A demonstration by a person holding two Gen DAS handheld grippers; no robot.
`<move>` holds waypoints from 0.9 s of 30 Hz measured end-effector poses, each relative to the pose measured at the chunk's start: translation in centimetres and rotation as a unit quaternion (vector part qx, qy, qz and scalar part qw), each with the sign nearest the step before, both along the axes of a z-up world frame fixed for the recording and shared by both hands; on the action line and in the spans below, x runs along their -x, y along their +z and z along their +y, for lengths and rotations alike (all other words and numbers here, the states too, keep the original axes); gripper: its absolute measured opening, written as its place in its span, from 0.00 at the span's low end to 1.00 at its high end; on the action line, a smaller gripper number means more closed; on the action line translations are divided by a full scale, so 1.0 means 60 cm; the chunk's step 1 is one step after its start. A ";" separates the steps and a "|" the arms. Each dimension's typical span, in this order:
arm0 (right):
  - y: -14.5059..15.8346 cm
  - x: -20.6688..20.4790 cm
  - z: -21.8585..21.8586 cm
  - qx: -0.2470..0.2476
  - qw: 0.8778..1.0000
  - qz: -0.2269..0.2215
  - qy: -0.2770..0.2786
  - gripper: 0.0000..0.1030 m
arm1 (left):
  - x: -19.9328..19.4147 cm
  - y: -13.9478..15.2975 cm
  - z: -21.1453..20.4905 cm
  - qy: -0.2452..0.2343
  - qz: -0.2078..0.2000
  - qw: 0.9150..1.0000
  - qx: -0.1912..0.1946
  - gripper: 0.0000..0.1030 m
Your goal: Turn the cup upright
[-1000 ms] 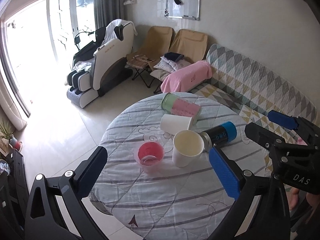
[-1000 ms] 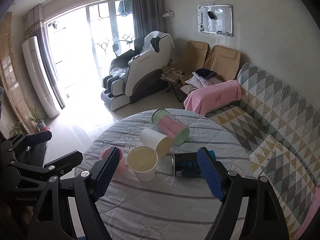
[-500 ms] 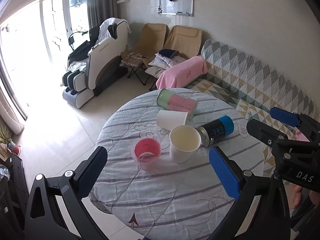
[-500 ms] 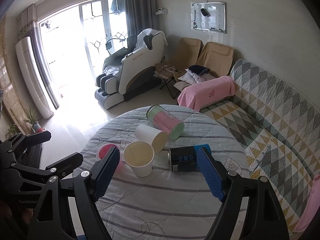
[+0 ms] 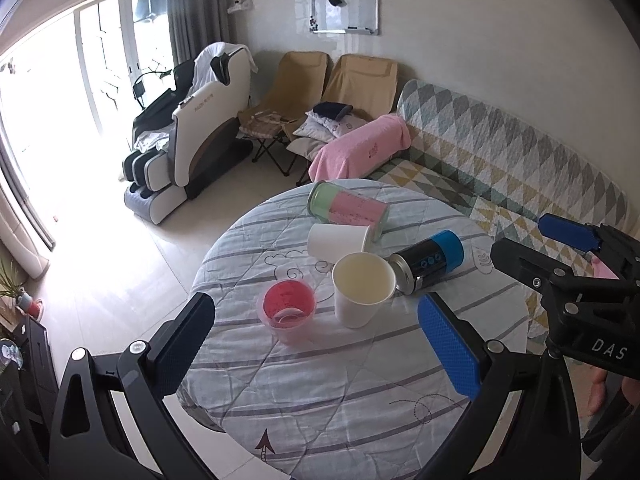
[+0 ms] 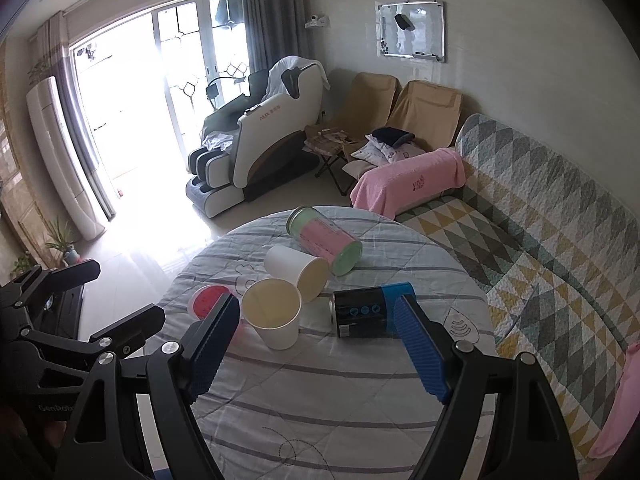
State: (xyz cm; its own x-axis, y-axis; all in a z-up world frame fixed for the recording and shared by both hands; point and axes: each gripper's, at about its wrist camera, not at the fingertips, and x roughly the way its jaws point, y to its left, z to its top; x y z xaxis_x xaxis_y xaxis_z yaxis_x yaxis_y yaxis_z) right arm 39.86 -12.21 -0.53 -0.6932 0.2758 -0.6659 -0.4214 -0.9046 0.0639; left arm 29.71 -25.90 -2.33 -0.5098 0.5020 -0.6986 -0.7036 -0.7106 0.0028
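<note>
On the round table (image 5: 320, 400) (image 6: 320, 392) a white paper cup (image 5: 362, 294) (image 6: 274, 316) stands upright. A second white paper cup (image 5: 338, 240) (image 6: 296, 270) lies on its side behind it. A pink and green tumbler (image 5: 348, 210) (image 6: 326, 240) and a black and blue can (image 5: 428, 262) (image 6: 366, 310) also lie on their sides. A small pink cup (image 5: 288, 312) (image 6: 208, 300) stands upright at the left. My left gripper (image 5: 316, 348) and right gripper (image 6: 316, 348) are both open and empty, above the table's near part, apart from the cups.
A patterned sofa (image 5: 520, 152) with a pink towel (image 5: 360, 152) runs along the right. Two folding chairs (image 5: 328, 92) and a massage chair (image 5: 192, 136) stand behind the table. The right gripper's frame shows at the right of the left wrist view (image 5: 580, 288).
Both grippers have drawn slightly back and up from the table, so the cups look a little farther away. No object on the table has moved.
</note>
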 end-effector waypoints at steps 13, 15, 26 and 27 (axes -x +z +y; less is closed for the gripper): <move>-0.001 -0.006 0.006 0.005 1.000 -0.006 -0.006 0.79 | -0.002 -0.005 0.005 -0.008 0.006 1.000 0.001 1.00; -0.001 -0.005 0.006 0.005 1.000 -0.006 -0.007 0.79 | -0.002 -0.004 0.006 -0.008 0.008 1.000 0.001 1.00; -0.005 0.001 0.006 0.007 1.000 -0.013 -0.010 0.79 | 0.005 -0.005 0.006 -0.016 0.012 1.000 -0.004 1.00; -0.006 0.002 0.007 0.008 1.000 -0.014 -0.011 0.79 | 0.006 -0.006 0.007 -0.016 0.011 1.000 -0.003 1.00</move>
State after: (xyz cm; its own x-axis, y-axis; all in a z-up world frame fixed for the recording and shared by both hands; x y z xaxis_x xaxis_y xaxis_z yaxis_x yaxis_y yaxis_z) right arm 39.77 -11.81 -0.88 -0.6680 0.2795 -0.6897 -0.4425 -0.8943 0.0662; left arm 29.34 -25.50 -2.67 -0.5085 0.5223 -0.6845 -0.7259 -0.6876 0.0147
